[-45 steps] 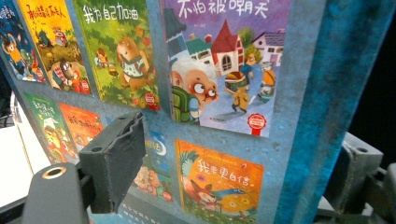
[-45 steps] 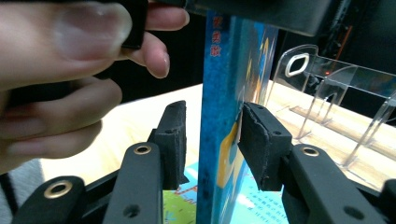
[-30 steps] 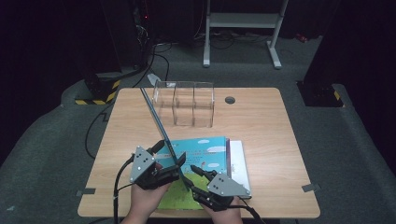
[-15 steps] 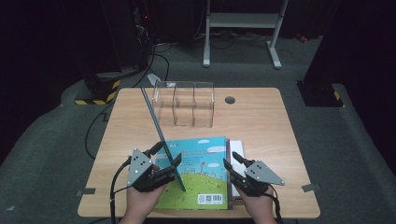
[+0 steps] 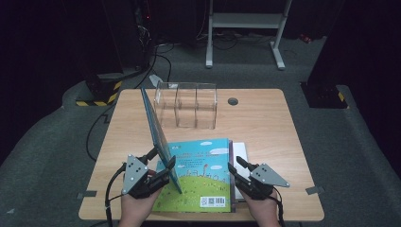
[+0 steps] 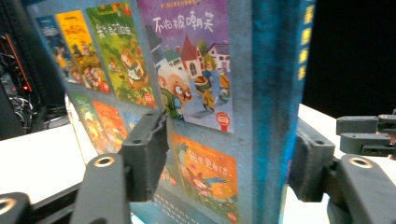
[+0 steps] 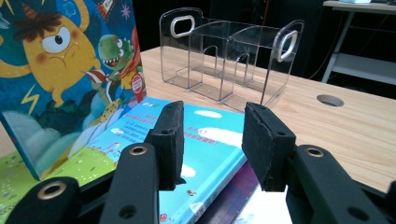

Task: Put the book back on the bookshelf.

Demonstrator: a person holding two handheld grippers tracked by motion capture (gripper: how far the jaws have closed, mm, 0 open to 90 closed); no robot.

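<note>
So the left gripper (image 5: 161, 171) is clamping an upright picture book (image 5: 158, 135) by its bottom corner near the spine, jaws pinched against both covers in the left gripper view, and the book is standing on edge at the near left of the table (image 5: 265, 123), its lower edge resting on the teal book (image 5: 201, 175) lying flat there. The right gripper (image 5: 240, 168) is sitting just beside that flat book's right edge with its jaws parted a moderate way and nothing between them. My read is the standing book is heading for the clear acrylic organizer (image 5: 187, 105) at the far side, and since the grip is way down low on a tall book, I'd be keeping it vertical while lifting so it isn't levering out of the pads. Bringing the free gripper in to steady the top or the far cover looks smart. Then lining the spine up with one slot and lowering it straight between the dividers, not angling in, since those walls look thin and the whole rack could be sliding if nudged.
</note>
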